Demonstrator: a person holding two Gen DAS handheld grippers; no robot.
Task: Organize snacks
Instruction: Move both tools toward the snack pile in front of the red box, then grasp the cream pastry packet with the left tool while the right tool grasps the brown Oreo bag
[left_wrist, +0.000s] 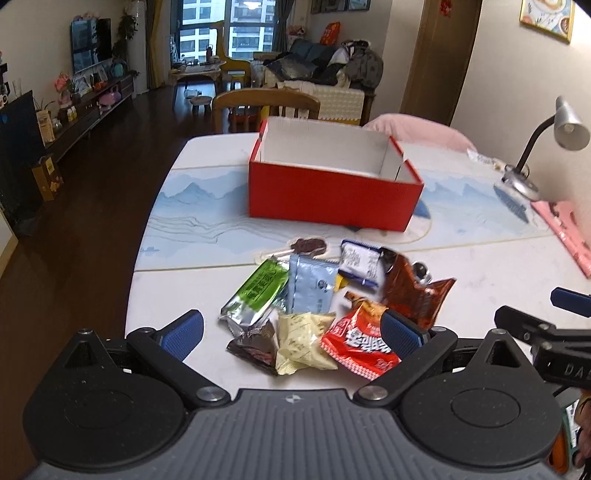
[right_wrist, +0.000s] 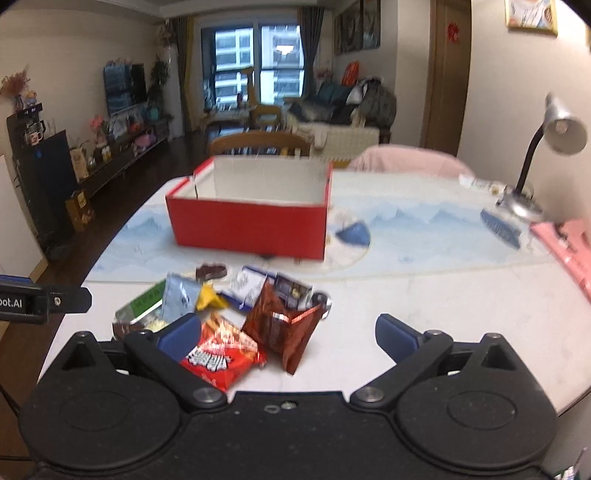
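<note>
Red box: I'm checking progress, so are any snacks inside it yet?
No. The left wrist view shows the red box with only bare white walls inside, while the snacks lie piled on the table.

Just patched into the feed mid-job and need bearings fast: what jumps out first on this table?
The open red box stands mid-table with no snack visible inside it. In front of it lies a loose heap of snack packets, among them a green packet on the heap's left and a red packet nearest the camera. Both the left gripper and the right gripper hover open over the heap's near edge, holding nothing.
</note>
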